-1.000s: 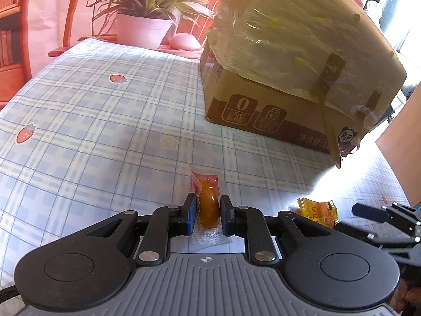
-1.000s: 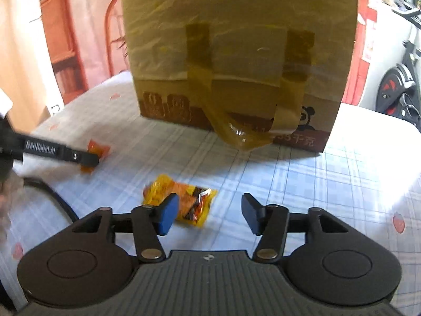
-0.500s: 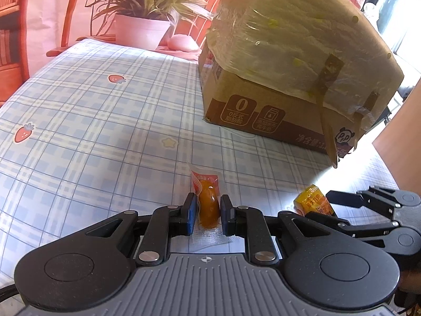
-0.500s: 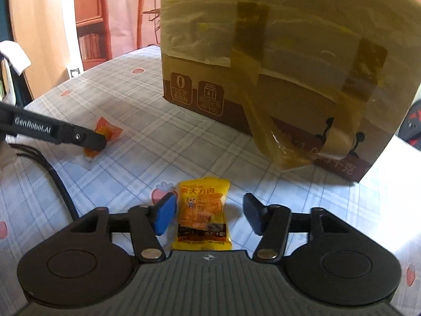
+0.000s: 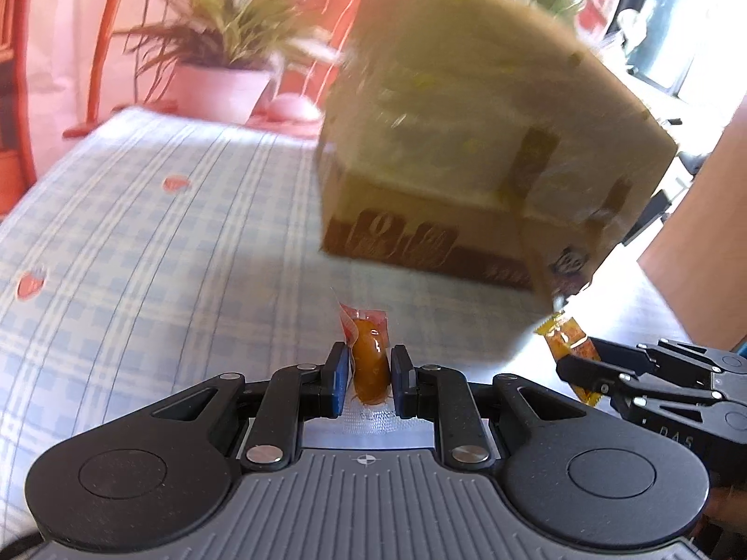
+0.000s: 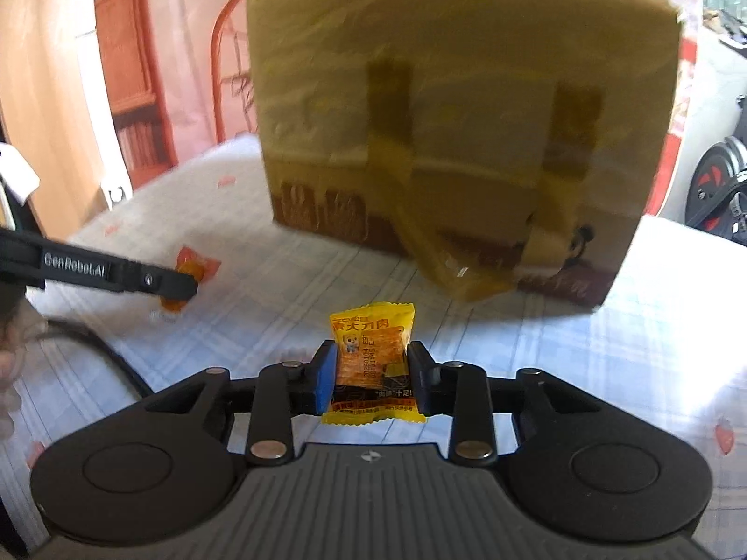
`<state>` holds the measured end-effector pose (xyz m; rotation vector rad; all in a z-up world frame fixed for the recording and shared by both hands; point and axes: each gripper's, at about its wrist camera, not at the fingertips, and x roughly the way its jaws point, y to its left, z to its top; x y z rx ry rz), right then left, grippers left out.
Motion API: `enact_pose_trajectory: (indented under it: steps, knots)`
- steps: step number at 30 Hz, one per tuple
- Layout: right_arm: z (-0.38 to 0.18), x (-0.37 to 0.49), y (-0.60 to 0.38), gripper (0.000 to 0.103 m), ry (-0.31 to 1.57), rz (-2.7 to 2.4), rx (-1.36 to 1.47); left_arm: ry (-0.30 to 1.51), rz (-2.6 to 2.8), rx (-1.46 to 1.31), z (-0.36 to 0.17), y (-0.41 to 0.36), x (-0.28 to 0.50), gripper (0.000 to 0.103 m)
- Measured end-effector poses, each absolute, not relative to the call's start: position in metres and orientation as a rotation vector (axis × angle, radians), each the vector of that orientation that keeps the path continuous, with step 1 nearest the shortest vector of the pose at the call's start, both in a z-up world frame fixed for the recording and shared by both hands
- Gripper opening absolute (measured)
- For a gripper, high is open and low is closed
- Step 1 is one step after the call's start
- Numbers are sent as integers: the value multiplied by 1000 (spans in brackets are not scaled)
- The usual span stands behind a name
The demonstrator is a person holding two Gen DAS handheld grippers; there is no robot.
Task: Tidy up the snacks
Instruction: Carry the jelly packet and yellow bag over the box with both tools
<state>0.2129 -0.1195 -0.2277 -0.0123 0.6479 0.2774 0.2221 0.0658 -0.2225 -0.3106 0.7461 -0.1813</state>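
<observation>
My left gripper (image 5: 369, 375) is shut on a small clear packet with an orange snack (image 5: 369, 359) inside, held just above the checked tablecloth (image 5: 163, 256). My right gripper (image 6: 372, 375) is shut on a yellow snack packet (image 6: 372, 350) with a cartoon print, its pads pressing both sides. In the left wrist view the right gripper (image 5: 588, 373) shows at the right edge with the yellow packet (image 5: 562, 333) in it. In the right wrist view the left gripper's finger (image 6: 116, 273) reaches in from the left with the orange snack (image 6: 191, 268).
A large cardboard box (image 6: 443, 140) wrapped in tape and film stands on the table just beyond both grippers. A potted plant (image 5: 224, 74) sits past the table's far edge. A black cable (image 6: 112, 354) lies on the cloth at the left. An exercise bike (image 6: 719, 182) stands at the right.
The right gripper swung over the yellow packet and shut on it, then lifted it. The left gripper rose a little with the orange snack still held.
</observation>
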Motion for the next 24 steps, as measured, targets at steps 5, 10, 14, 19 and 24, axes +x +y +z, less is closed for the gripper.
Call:
enact_pose_trajectory:
  steps: [5,10,14,19,24]
  knots:
    - [-188,210,-135,34,537,247,8,641,-234,-295,-177,59,226,20]
    - [-135,211,-152,34,399,218,0,503,-283,-256,-121,54,236,20]
    - [-95,220,-166,34,317,207,-9,418,-311,-235,-82,49,253,20]
    - [-62,257,-175,34,271,193,-54,397,-318,-212,-56,37,293,20]
    - [-43,310,-180,34,289,179,-62,425,-293,-185,-47,25,337,20]
